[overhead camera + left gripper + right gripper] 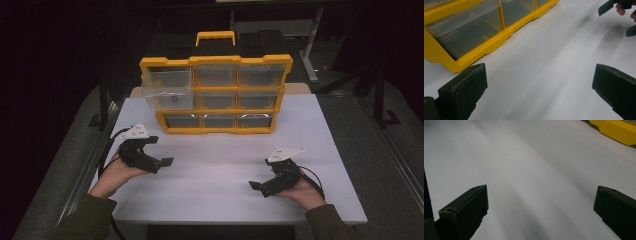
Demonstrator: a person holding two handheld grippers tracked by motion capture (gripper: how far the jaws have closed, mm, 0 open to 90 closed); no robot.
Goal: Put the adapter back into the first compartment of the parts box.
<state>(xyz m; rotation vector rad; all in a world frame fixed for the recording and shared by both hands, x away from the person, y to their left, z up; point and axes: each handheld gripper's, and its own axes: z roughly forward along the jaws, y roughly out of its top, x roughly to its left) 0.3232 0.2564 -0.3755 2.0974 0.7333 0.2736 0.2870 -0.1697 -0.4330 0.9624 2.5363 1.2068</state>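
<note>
1. Forearms in dark sleeves enter from the near edge of a white desk (220, 170), one at each side, each hand holding a hand-held gripper.
2. White desk: broad and bare across its middle and near half, so both arms have open room to travel forward. Its left and right edges lie just outside the hands, with dark floor beyond.
3. Yellow drawer organiser (216, 95): it stands upright at the far middle of the desk, carry handle on top, three rows of clear drawers.
4. Pulled-out drawer (167, 89): the upper-left clear drawer juts forward of the frame; a small dark item seems to lie inside, too small to identify.
5. Left hand-held gripper (159, 152): released, jaws wide apart, near the desk's left edge, nearest that drawer.
6. Right hand-held gripper (260, 187): released, jaws spread, well apart from the organiser.
7. Likely step: reaching for the open drawer. Approach level from the front, square to its face, so the light frame is not tipped.
</note>
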